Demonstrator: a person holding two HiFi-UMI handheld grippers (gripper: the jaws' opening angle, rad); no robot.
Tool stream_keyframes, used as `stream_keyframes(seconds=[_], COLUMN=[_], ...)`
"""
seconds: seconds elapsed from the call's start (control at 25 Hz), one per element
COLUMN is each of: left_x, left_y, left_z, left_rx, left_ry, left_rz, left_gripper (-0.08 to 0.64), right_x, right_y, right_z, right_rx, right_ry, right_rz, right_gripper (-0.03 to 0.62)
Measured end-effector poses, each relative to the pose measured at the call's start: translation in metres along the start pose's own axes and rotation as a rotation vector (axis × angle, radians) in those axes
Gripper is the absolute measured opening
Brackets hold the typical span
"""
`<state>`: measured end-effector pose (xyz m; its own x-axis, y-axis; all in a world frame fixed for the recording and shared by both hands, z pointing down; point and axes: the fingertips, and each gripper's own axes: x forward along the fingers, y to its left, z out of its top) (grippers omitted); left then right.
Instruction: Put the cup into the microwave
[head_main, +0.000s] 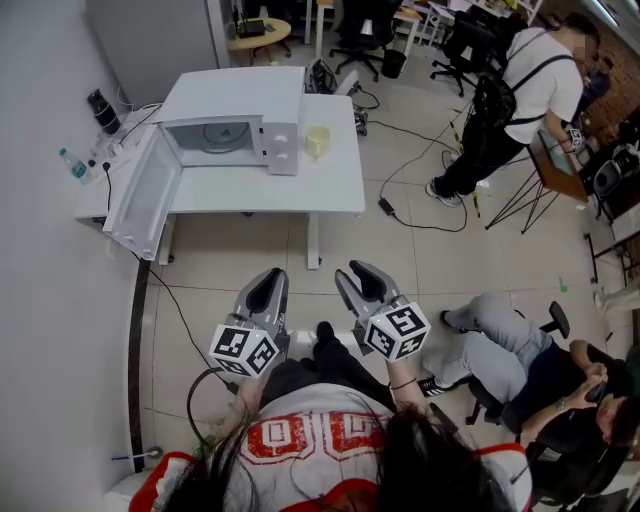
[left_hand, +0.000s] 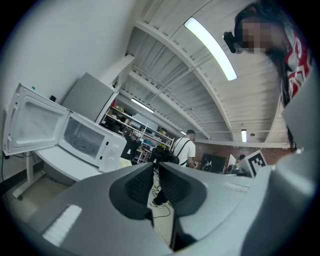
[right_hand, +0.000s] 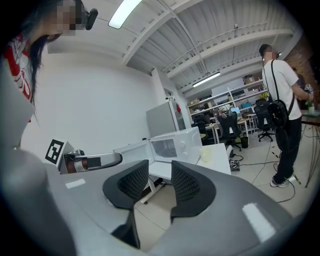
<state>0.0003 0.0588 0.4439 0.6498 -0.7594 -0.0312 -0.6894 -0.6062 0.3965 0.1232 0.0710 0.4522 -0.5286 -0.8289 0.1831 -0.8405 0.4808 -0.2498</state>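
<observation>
Standing upright on the white table (head_main: 300, 190), the pale yellow cup (head_main: 318, 140) lies well ahead of both pairs of fingers and is held by neither. It sits just beside the microwave (head_main: 235, 125), on the side that carries the two control knobs, and outside the oven cavity. The microwave door (head_main: 143, 205) hangs wide open, swung out past the table edge, ahead and to the left of the left fingers.

In the right gripper view the cup (right_hand: 206, 154) appears above and just right of the right-hand finger (right_hand: 187, 187), while the microwave (right_hand: 172, 145) shows over the gap between the two fingers. The right gripper (head_main: 360, 272) has its fingers parted by a clear gap, with only floor and a table leg seen through it. The left gripper (head_main: 270, 278) has its fingers (left_hand: 137, 185) drawn to a narrow slit, with nothing in it. Each gripper carries a marker cube, the left (head_main: 245, 350) and the right (head_main: 397, 330), close to the wearer's body, and both grippers point level over the tiled floor (head_main: 330, 240).

To the left of the left fingers, a small bottle (head_main: 72, 165) stands on a side surface by the wall. To the right of the right fingers, a seated person (head_main: 530, 370) occupies an office chair. Farther ahead, a standing person with a backpack (head_main: 525, 90) faces a desk. Cables (head_main: 420, 190) trail over the floor between that person and the table.
</observation>
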Motion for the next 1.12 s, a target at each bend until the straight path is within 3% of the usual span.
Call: stream_keyframes(seconds=[0.68, 1.12], left_x=[0.060, 0.132], left_y=[0.057, 0.073], left_z=[0.021, 0.027], left_rx=[0.021, 0.028], left_ry=[-0.018, -0.003], left_rz=[0.085, 0.080], left_gripper=[0.017, 0.017], right_x=[0.091, 0.144], right_y=[-0.061, -0.125], right_z=[0.026, 0.041], right_rx=[-0.004, -0.006], right_ry=[0.005, 0.042], right_rz=[0.044, 0.032], right_gripper=[0.133, 0.149])
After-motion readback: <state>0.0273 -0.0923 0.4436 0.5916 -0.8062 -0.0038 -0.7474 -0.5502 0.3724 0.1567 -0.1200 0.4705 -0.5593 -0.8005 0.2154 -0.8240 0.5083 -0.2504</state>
